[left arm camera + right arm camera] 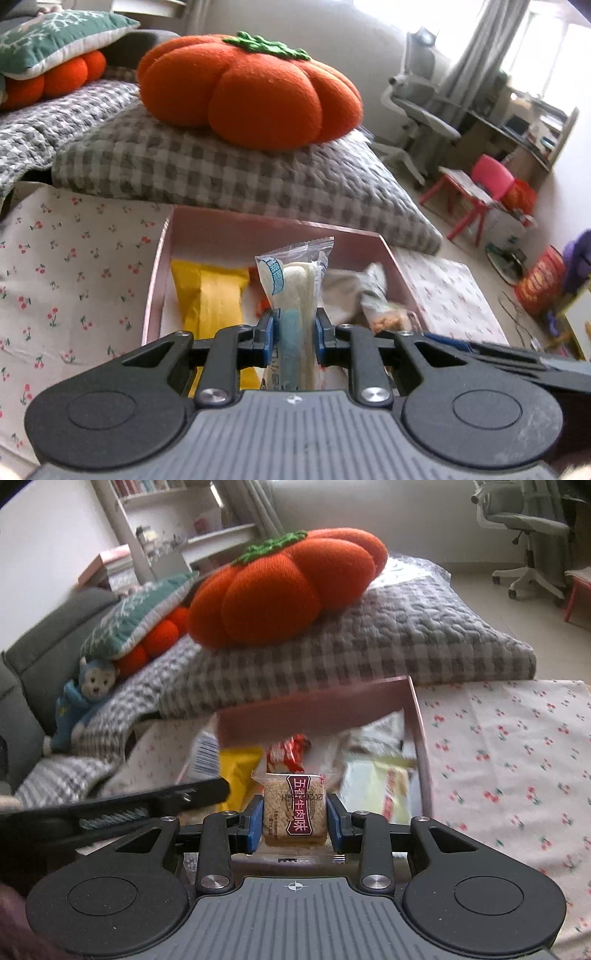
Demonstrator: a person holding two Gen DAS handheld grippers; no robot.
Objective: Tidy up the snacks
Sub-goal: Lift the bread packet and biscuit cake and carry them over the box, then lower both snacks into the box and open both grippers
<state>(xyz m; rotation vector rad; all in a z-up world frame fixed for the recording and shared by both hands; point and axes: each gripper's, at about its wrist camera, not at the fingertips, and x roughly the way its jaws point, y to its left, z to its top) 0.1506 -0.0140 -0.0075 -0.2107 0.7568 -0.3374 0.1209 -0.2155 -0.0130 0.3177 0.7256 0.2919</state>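
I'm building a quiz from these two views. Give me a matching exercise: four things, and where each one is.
Things:
1. pumpkin cushion
2. yellow packet
3. clear-wrapped white snack
4. square snack with a maroon label

Places:
A. lying in the pink box
B. held in the right gripper
C. on the checked blanket
D. held in the left gripper

Pairs: 1-C, 2-A, 3-D, 4-B

Plush pumpkin on checked quilt

A round orange plush pumpkin cushion (pixel 247 88) rests on a folded grey checked quilt (pixel 229 173); a white swivel office chair (pixel 417 107) stands well apart.
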